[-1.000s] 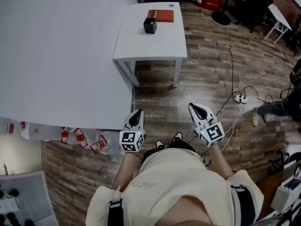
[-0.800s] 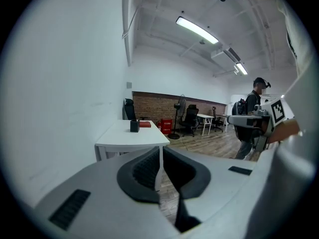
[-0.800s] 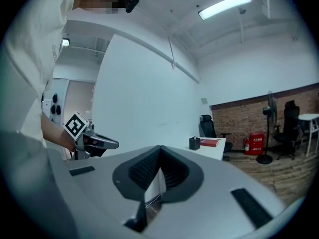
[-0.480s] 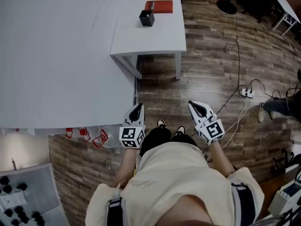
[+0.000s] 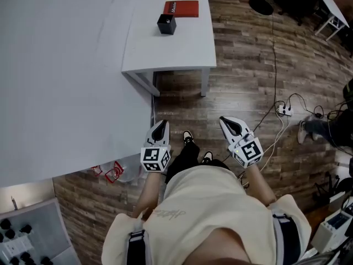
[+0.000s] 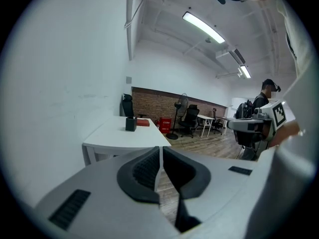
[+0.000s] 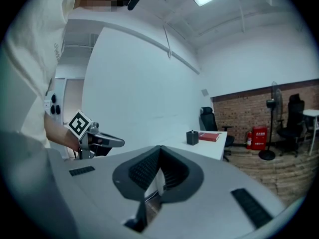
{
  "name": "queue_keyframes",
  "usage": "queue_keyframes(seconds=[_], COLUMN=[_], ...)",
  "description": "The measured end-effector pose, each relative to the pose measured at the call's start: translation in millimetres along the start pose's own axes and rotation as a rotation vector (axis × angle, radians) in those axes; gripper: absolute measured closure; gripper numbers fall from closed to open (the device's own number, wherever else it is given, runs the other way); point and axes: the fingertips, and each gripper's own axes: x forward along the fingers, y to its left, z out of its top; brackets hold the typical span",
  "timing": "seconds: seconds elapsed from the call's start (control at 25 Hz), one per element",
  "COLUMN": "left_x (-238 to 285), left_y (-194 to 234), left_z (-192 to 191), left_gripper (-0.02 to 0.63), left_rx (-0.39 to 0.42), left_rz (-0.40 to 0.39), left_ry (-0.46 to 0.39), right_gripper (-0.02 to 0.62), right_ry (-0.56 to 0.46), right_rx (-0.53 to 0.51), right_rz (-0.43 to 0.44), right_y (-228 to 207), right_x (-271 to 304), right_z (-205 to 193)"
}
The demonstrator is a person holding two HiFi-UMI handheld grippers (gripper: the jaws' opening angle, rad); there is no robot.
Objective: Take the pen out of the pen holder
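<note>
Bright, even light from ceiling tube lamps [image 6: 203,28]; soft shadow under small white table [image 5: 182,48]. Gripper views: heavy fisheye, black corners, foreground soft. Head view sharp.

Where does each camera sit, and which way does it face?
Head view: on the person's head, steeply down at wooden floor and white rectangular table; torso, forearms, left tongs, right tongs show.
Left gripper view: on the left tongs, forward along shut tips toward the table; right tongs at right.
Right gripper view: on the right tongs, same heading, tips shut; left tongs at left.
Shared: all show the black square pen holder.
</note>
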Motion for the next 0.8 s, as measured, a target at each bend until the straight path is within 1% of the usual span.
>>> queue_keyframes(seconds=[0.16, 0.28, 0.36, 0.48, 0.52, 0.64, 0.68, 0.72, 0.8], left_x=[42, 65, 78, 94, 98, 108, 111, 115, 123], left_y=[15, 32, 50, 75, 82, 95, 96, 97, 99], left_z=[20, 38, 44, 48, 48, 47, 46, 43, 35], left_gripper=[0.570, 0.570, 0.569, 0.571, 0.571, 0.569, 0.570, 0.569, 0.569], left_rx=[0.004, 0.014, 0.013, 0.012, 0.030, 0.141, 0.160, 0.161, 0.128], left_rz=[-0.053, -0.087, -0.091, -0.086, -0.084, -0.087, -0.098, -0.112, -0.138], left_ry=[-0.024, -0.049, -0.056, -0.065, -0.063, -0.033, -0.021, -0.008, 0.019], right_gripper=[0.589, 0.589, 0.589, 0.589, 0.589, 0.589, 0.589, 0.589, 0.589], right_ry=[-0.009, -0.022, -0.028, -0.022, -0.020, -0.019, -0.016, -0.011, -0.002], right_rx=[-0.008, -0.012, -0.019, -0.025, -0.024, -0.018, -0.020, -0.020, -0.011], right_rz=[-0.034, -0.050, -0.057, -0.064, -0.068, -0.079, -0.082, -0.085, -0.091], right_y=[-22, -31, -33, -36, -36, -36, -36, -38, -44], right_x=[31, 56, 74, 97, 104, 120, 123, 126, 131], right_z=[17, 34, 44, 47, 47, 50, 51, 51, 51])
